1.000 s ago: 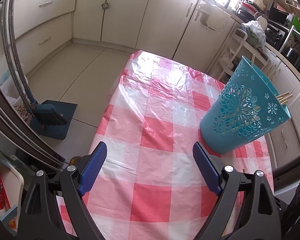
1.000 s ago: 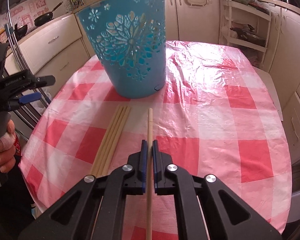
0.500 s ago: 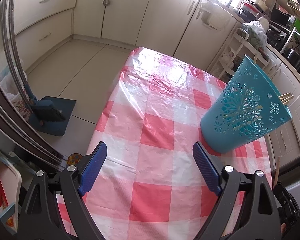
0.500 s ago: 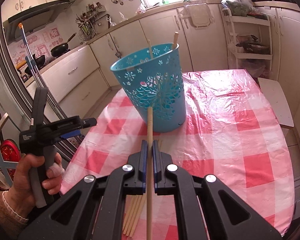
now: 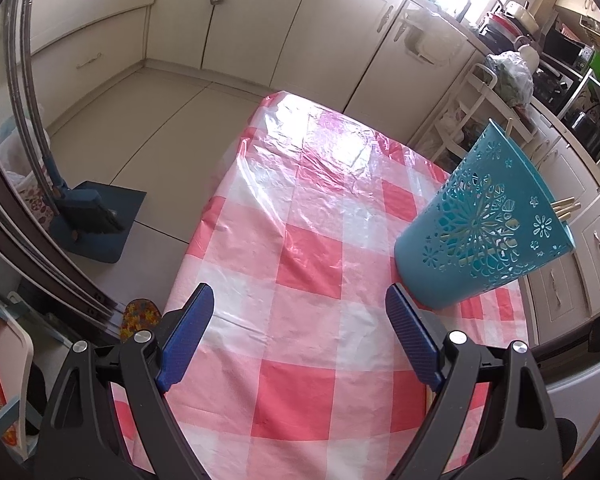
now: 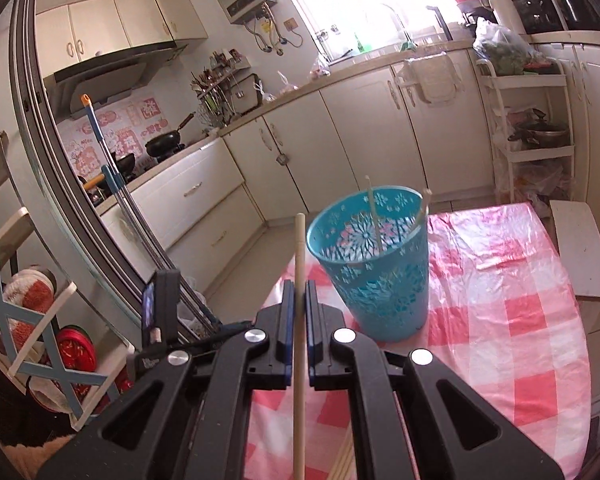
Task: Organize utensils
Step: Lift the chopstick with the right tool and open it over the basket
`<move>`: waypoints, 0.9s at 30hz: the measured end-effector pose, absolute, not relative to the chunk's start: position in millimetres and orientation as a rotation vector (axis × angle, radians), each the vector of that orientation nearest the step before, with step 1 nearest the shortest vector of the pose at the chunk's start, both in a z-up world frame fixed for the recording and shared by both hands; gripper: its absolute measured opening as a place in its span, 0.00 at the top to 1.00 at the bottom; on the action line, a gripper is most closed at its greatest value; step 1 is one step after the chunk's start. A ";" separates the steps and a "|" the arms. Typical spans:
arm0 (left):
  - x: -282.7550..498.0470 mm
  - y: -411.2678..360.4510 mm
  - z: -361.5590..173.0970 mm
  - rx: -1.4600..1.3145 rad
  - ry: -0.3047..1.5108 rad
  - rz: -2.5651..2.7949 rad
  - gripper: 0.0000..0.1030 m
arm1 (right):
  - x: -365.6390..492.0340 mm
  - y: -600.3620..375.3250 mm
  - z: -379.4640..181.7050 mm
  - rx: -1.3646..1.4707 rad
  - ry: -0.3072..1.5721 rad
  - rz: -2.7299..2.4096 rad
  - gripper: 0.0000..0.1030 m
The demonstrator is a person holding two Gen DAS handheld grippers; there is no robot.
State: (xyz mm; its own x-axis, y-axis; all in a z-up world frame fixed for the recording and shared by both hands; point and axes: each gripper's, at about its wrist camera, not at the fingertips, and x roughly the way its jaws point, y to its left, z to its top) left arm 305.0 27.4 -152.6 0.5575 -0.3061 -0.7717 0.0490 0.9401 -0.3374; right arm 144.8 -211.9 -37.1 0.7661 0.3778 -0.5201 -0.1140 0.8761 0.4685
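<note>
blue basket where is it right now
In the right wrist view the blue basket stands upright on the checked tablecloth, just right of the chopstick clamped in the right gripper.

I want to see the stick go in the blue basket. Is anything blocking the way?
Nothing visible blocks it. The right hand-held gripper holds the chopstick up in the air, left of the basket. The basket's top is open, with only two chopsticks leaning inside, leaving room.
</note>
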 end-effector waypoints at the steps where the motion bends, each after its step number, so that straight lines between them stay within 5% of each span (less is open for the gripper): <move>1: 305.0 28.4 -152.4 -0.298 0.960 -0.212 0.19 | 150.0 -212.4 -31.0 0.436 0.629 0.279 0.94; 16: 307.5 29.1 -150.9 -0.323 0.958 -0.225 0.19 | 253.7 -237.2 -5.8 0.533 0.449 0.110 0.94; 27: 310.8 23.0 -151.4 -0.320 0.967 -0.238 0.19 | 291.2 -234.2 -43.6 0.423 0.475 -0.132 0.94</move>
